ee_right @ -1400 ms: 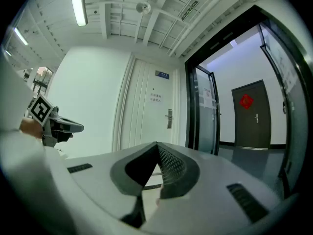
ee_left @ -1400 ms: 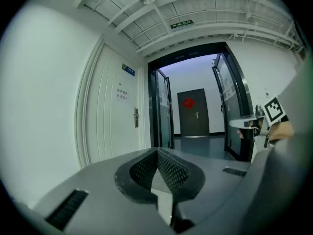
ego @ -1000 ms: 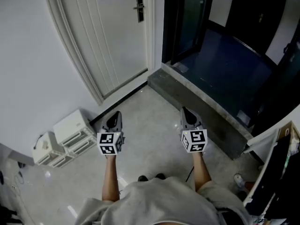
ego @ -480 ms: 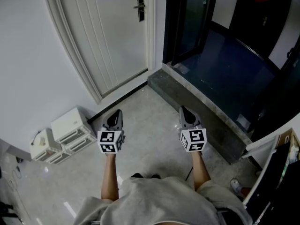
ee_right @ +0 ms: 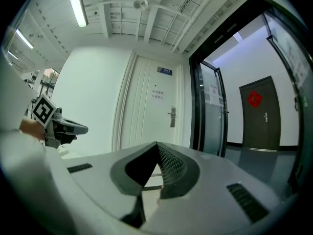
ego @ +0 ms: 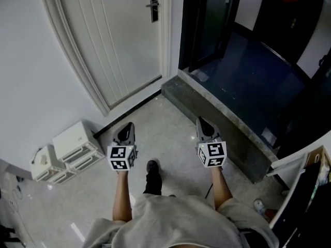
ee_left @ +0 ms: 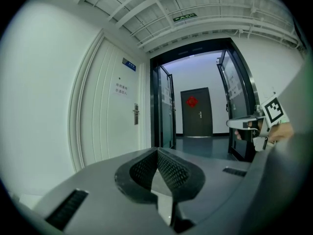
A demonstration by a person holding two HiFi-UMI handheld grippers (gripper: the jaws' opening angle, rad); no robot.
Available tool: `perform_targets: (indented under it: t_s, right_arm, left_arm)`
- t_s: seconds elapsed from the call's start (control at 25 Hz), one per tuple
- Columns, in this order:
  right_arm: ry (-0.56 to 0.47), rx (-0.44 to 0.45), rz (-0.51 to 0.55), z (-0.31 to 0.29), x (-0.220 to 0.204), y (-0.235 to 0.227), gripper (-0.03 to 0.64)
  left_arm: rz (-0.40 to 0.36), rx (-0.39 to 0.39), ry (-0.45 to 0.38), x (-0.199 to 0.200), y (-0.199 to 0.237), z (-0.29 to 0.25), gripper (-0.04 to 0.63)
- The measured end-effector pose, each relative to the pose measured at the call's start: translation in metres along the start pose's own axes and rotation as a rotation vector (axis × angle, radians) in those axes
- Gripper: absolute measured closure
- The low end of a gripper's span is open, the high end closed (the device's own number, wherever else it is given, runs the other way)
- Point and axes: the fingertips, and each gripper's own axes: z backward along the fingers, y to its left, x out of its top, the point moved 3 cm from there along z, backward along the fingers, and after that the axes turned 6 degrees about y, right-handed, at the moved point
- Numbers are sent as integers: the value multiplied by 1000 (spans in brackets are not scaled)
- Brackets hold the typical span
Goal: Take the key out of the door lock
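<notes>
Stepping toward the white door (ego: 124,45), we have swung a shoe (ego: 152,169) forward between the left gripper (ego: 127,128) and right gripper (ego: 203,124), both clenched on nothing, so by our reading the approach is only under way. The door lock (ego: 153,6) stands well apart, ahead of and above both sets of jaws; any key in it is too small to make out.

- We see the lock (ego: 153,6) as a dark, upright plate on the pale, panelled door (ego: 119,45), close to the door's right edge and about mid-height.
- Its lever handle lies level, pointing toward the door's middle.
- The door stands shut in its frame.
- We cannot make out a key; the lock shows too small.
</notes>
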Motion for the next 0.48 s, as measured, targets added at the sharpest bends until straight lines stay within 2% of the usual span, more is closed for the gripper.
perform_targets:
  t_s: [0.24, 0.48]
  right_arm:
    - [14, -9, 6, -66, 0, -7, 594]
    - [10, -42, 6, -157, 22, -23, 594]
  left_arm:
    - [2, -24, 6, 1, 35, -63, 578]
    - [-23, -74, -1, 31, 80, -151, 579]
